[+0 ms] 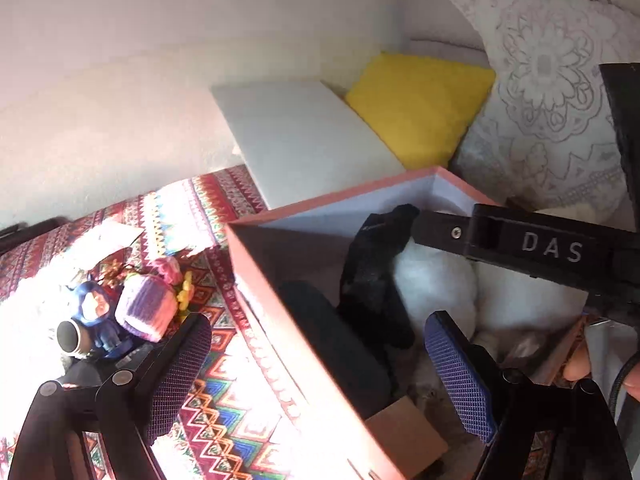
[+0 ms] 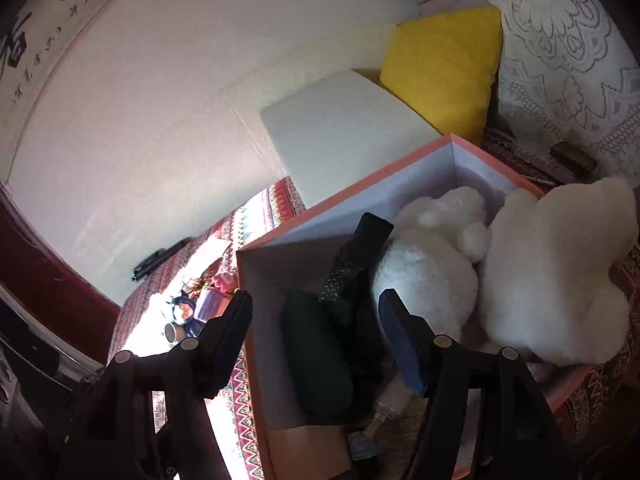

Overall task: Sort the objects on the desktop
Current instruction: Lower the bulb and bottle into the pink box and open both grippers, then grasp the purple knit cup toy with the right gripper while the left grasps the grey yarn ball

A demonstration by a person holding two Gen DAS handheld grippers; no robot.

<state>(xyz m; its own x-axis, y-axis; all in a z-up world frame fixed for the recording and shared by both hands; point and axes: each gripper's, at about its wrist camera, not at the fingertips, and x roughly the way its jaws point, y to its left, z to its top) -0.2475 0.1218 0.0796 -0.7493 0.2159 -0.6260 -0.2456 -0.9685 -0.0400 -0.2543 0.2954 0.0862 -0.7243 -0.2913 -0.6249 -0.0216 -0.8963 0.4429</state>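
Note:
A salmon-pink box [image 1: 340,196] [image 2: 360,184] with a white inside stands on the patterned cloth. In it lie a white plush toy [image 1: 436,280] [image 2: 424,272], a dark pouch [image 1: 328,336] [image 2: 316,352], an upright black netted piece [image 1: 372,276] [image 2: 344,280] and a cardboard scrap [image 1: 404,436]. A second white plush [image 2: 560,272] hangs over the right rim. My left gripper [image 1: 320,372] is open and straddles the box's left wall. My right gripper [image 2: 316,320] is open above the dark items. One of its fingers [image 1: 440,232] reaches the black piece's top.
Left of the box on the cloth stand a blue figurine [image 1: 96,312] [image 2: 185,310], a purple knitted flower pot [image 1: 146,306] and a small metal cylinder [image 1: 70,338]. Behind the box are a white board [image 1: 304,140], a yellow cushion [image 1: 420,108] and a lace pillow [image 1: 552,80].

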